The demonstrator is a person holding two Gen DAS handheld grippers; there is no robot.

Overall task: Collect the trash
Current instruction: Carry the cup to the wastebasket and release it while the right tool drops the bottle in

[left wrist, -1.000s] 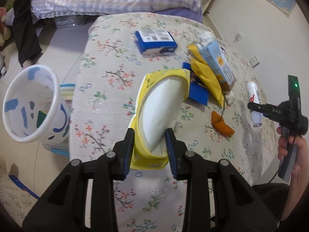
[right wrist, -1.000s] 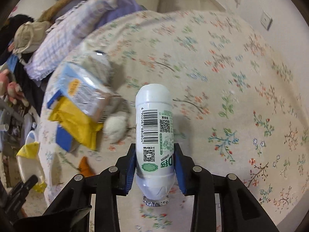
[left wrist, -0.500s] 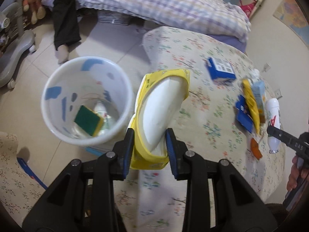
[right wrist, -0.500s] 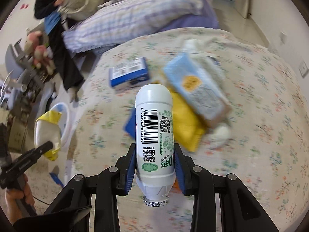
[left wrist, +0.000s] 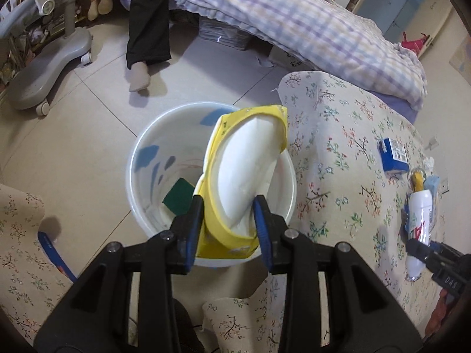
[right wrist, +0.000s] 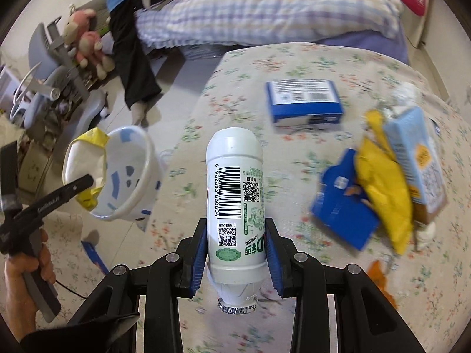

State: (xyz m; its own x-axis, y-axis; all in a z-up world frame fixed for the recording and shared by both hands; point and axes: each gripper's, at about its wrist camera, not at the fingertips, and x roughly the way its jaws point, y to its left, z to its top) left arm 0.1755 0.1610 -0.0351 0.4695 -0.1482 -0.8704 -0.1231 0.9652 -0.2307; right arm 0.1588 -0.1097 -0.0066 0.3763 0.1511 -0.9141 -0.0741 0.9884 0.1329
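From my left gripper [left wrist: 228,226], I hold the yellow and white pack [left wrist: 244,176] right over the white bin [left wrist: 141,194]. My jaws have just been opening a bit, with the pack between them. The table [left wrist: 338,176] edge sits beside the bin.

From my right gripper [right wrist: 235,253], I squeeze the white bottle [right wrist: 234,203] above the table, well apart from the bin [right wrist: 129,182]. Bare cloth lies between.

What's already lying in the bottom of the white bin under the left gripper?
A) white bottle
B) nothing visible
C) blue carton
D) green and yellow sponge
D: in the left wrist view a green and yellow sponge lies on the floor of the white bin; the blue carton is on the floral tablecloth and the white bottle is in the right gripper.
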